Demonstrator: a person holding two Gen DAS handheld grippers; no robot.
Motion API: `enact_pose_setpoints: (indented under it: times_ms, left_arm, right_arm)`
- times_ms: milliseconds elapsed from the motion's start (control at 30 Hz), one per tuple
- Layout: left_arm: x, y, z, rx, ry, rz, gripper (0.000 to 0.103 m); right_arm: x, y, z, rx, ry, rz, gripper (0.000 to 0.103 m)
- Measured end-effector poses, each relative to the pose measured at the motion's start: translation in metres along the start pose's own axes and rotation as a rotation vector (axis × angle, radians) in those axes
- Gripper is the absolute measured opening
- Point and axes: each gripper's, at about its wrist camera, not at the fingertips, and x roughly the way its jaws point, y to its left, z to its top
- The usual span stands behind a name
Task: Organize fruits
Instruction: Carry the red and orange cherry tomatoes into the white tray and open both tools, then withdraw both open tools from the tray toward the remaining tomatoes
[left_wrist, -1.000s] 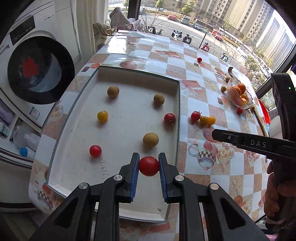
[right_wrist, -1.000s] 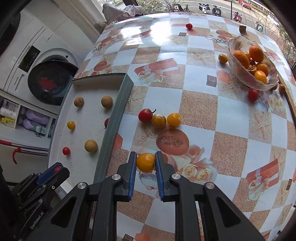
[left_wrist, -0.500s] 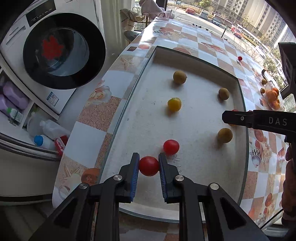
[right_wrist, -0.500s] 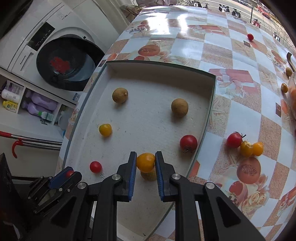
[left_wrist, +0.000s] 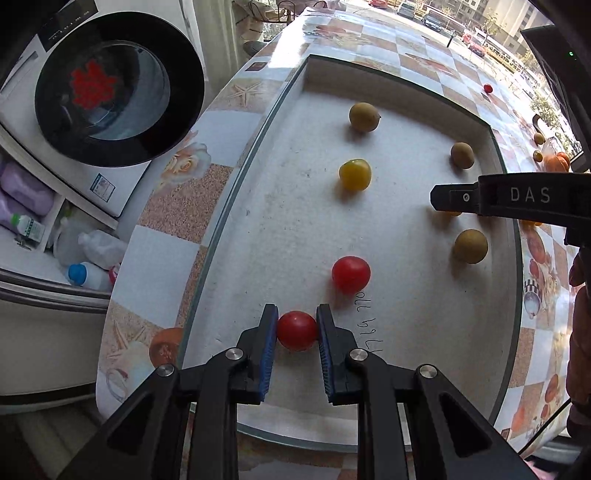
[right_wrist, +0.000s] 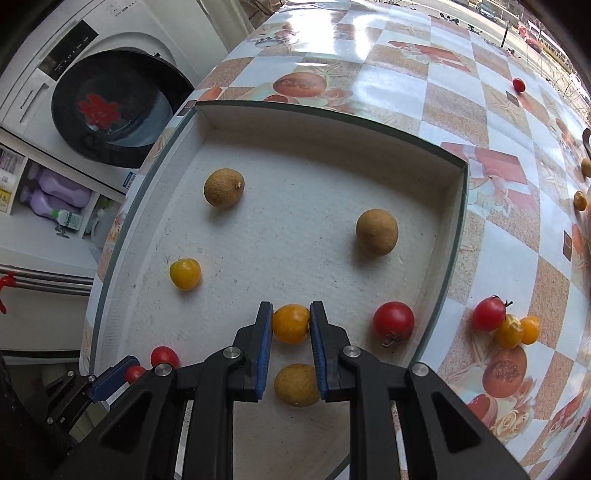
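My left gripper is shut on a red cherry tomato, low over the near left part of the white tray. Another red tomato lies just beyond it. My right gripper is shut on a yellow cherry tomato above the tray's near middle. In the tray lie three brown longans, a yellow tomato and a stemmed red tomato. The left gripper's tip shows at the right wrist view's lower left.
On the checked tablecloth right of the tray sit a red tomato and two yellow ones. A lone red tomato lies far back. A washing machine and shelves with bottles stand beyond the table's left edge.
Both grippers moved left from the tablecloth side to over the tray and sank closer to its floor, each still shut on its tomato. Little motion in the last half second.
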Motion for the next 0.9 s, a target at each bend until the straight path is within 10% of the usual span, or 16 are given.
enact_pose_setpoints:
  times_ms: [167, 267, 400, 567, 900]
  left_arm:
    - [0.001, -0.005, 0.002, 0.019, 0.016, 0.036, 0.029]
    - [0.001, -0.005, 0.004, 0.028, 0.012, 0.045, 0.083]
    - [0.001, -0.012, 0.004, 0.059, 0.014, 0.068, 0.083]
    - [-0.001, -0.015, 0.005, 0.066, 0.017, 0.076, 0.083]
    - [-0.026, -0.046, 0.014, 0.133, -0.048, 0.056, 0.083]
  right_arm:
    - [0.002, 0.005, -0.001, -0.037, -0.008, -0.024, 0.023]
    - [0.0, 0.003, 0.0, -0.034, -0.006, -0.005, 0.024]
    - [-0.003, 0.0, 0.001, -0.025, -0.005, 0.015, 0.035]
    - [-0.025, -0.005, -0.002, 0.011, -0.052, 0.075, 0.081]
    - [-0.07, -0.06, -0.033, 0.153, -0.106, 0.066, 0.082]
